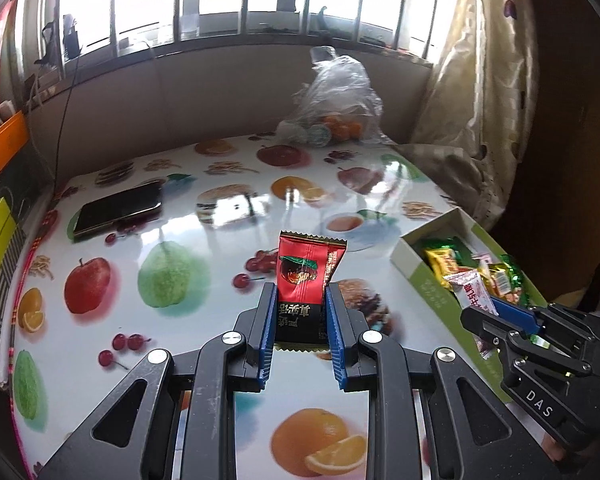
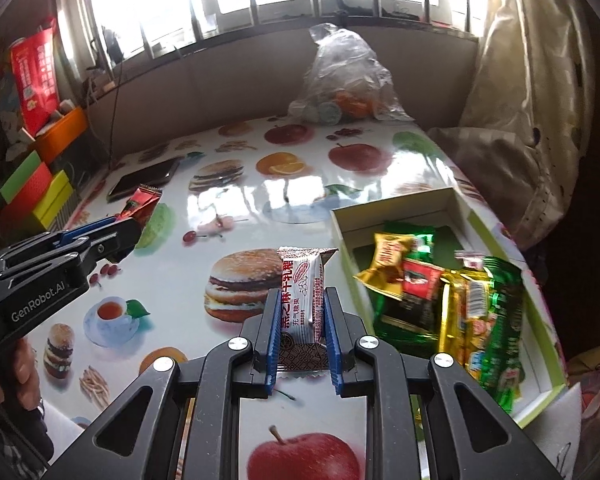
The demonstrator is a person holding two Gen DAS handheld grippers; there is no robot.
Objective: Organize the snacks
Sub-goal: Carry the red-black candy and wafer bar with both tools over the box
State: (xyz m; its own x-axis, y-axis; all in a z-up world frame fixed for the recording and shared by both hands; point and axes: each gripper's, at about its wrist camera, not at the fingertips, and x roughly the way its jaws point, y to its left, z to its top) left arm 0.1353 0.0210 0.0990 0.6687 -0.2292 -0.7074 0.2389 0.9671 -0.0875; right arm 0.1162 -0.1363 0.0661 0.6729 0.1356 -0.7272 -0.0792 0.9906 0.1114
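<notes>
My left gripper (image 1: 301, 294) is shut on a red and black snack packet (image 1: 306, 276) and holds it above the fruit-print table. It also shows at the left of the right wrist view (image 2: 130, 224) with the red packet (image 2: 142, 202). My right gripper (image 2: 302, 300) is shut on a white snack packet (image 2: 304, 292), just left of the open white and green box (image 2: 396, 206). The box holds several wrapped snacks (image 2: 440, 300). In the left wrist view the right gripper (image 1: 496, 308) holds the white packet (image 1: 470, 290) at the box (image 1: 428, 236).
A dark phone (image 1: 118, 210) lies at the table's far left. A clear plastic bag with oranges (image 1: 340, 96) stands at the back. Coloured boxes (image 2: 32, 184) are stacked along the left edge. A curtain (image 2: 520, 120) hangs at the right.
</notes>
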